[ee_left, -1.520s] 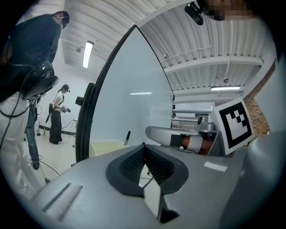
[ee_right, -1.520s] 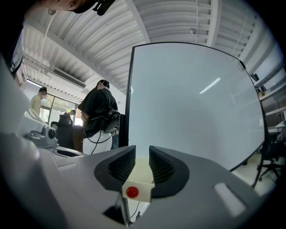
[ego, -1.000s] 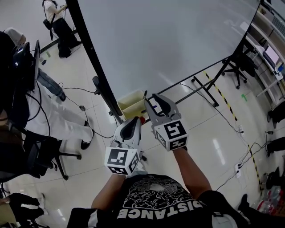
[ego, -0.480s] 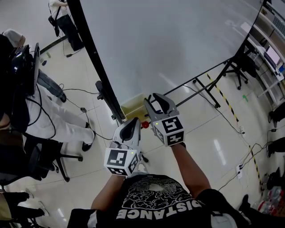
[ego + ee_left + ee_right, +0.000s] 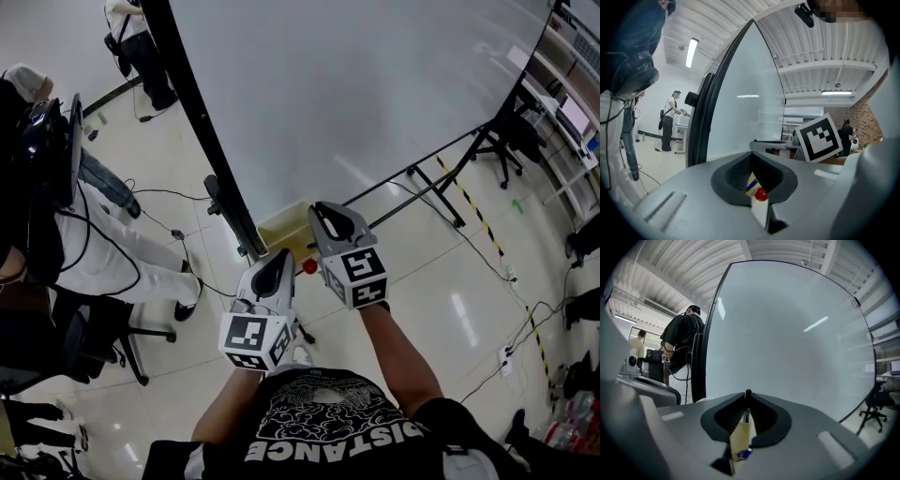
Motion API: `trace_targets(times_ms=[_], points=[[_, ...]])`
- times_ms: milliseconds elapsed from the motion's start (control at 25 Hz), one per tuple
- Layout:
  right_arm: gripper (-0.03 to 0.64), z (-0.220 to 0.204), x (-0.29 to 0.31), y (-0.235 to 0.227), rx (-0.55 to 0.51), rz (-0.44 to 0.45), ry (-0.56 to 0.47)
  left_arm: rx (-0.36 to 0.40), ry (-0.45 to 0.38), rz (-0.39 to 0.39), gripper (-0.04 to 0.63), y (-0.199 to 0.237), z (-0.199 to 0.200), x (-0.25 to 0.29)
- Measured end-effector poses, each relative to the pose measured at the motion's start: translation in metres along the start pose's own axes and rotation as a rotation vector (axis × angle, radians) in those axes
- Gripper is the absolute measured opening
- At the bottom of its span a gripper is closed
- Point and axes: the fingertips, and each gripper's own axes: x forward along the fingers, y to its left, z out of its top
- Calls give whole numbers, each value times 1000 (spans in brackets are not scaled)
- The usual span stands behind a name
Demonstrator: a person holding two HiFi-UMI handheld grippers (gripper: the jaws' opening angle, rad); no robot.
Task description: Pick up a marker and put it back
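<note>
The right gripper (image 5: 747, 404) has just been closing; its fingers are now pinching a thin black marker (image 5: 747, 393), which is standing upright between their tips, above the cream tray (image 5: 270, 226). The left gripper (image 5: 751, 158) is keeping its fingers together, empty, with a red-capped marker (image 5: 761, 194) lying just beyond them.

You wear a black short-sleeved T-shirt (image 5: 328, 422) with white lettering and a pale pattern on the chest. Your left gripper (image 5: 283, 255) and right gripper (image 5: 328, 212) have pale grey shells, black ribbed jaw linings, and white cubes (image 5: 255, 339) bearing black square markers.
</note>
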Motion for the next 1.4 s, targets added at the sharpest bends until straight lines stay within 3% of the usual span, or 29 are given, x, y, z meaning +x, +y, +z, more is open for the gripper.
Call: trace_targets(times_ms=[680,1400], points=[[32,31,-22,0,-14,-4,-128,-7,-9,9,5,-5,-4,-6],[32,95,-102,7,-30,-9,-355,16,-35,4,5,-45,1,-26]])
